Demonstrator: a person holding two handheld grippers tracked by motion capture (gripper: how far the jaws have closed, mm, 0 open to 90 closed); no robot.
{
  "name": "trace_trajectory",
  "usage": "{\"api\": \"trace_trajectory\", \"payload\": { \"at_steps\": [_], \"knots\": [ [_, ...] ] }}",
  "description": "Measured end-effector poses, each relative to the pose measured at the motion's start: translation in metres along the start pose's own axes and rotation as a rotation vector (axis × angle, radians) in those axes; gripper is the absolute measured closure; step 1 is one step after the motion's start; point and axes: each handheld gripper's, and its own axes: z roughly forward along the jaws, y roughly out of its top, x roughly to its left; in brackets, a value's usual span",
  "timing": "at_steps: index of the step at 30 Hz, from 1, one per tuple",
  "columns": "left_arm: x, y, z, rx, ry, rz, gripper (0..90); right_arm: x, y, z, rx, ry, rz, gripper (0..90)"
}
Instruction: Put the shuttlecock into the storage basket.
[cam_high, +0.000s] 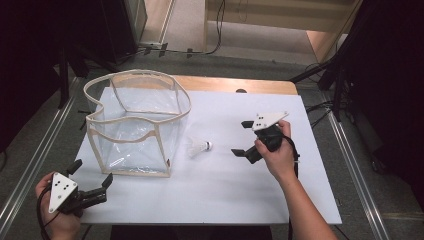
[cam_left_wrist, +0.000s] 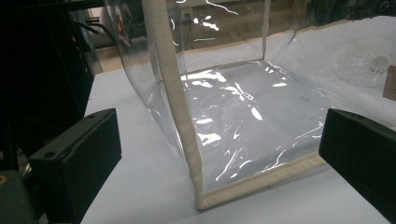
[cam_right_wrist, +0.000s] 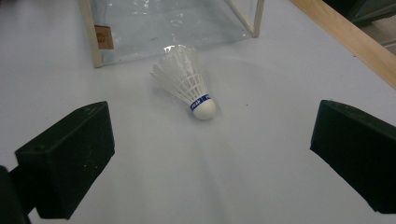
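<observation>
Early stage, judged: shuttlecock (cam_high: 201, 147) lying mid-table just beside clear bag (cam_high: 137, 122), ungrasped; right gripper (cam_high: 243, 138) facing it, jaws spread; left gripper (cam_high: 90, 175) at near-left corner, jaws spread; pickup and likely bagging left

White table (cam_high: 300, 200), wooden far edge (cam_high: 240, 84), black cables (cam_high: 217, 30) on floor

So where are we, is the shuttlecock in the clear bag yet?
Not yet. The shuttlecock lies on the white table beside the clear bag, which stands open. Nothing is in hand: the right gripper is open and aimed at the shuttlecock; the left gripper is open near the bag's corner. Grasping and placing remain.
</observation>
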Motion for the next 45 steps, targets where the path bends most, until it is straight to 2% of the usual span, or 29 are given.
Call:
{"api": "trace_trajectory", "payload": {
  "at_steps": [6,9,21,24,32,39,45],
  "knots": [
    [-0.001,0.000,0.000,0.004,0.001,0.006,0.0,-0.002,0.010,0.009,0.021,0.016,-0.018,0.0],
    [-0.001,0.000,0.000,0.005,-0.003,0.012,0.0,-0.002,0.016,0.017,0.041,0.024,-0.035,4.9],
    [0.000,0.000,0.000,0.004,-0.006,0.003,0.0,-0.004,0.030,0.032,0.075,0.057,-0.063,4.9],
    [0.000,0.000,0.000,0.005,-0.006,0.005,0.0,-0.005,0.034,0.038,0.093,0.080,-0.069,4.9],
    [0.000,0.000,0.000,0.004,-0.007,0.004,0.0,-0.005,0.040,0.049,0.119,0.091,-0.080,4.9],
    [0.000,0.000,0.000,0.005,-0.008,0.004,0.0,-0.004,0.041,0.061,0.164,0.091,-0.108,5.0],
    [0.000,0.000,0.000,0.005,-0.009,0.004,0.0,-0.001,0.046,0.072,0.197,0.118,-0.121,5.0]
  ]
}}
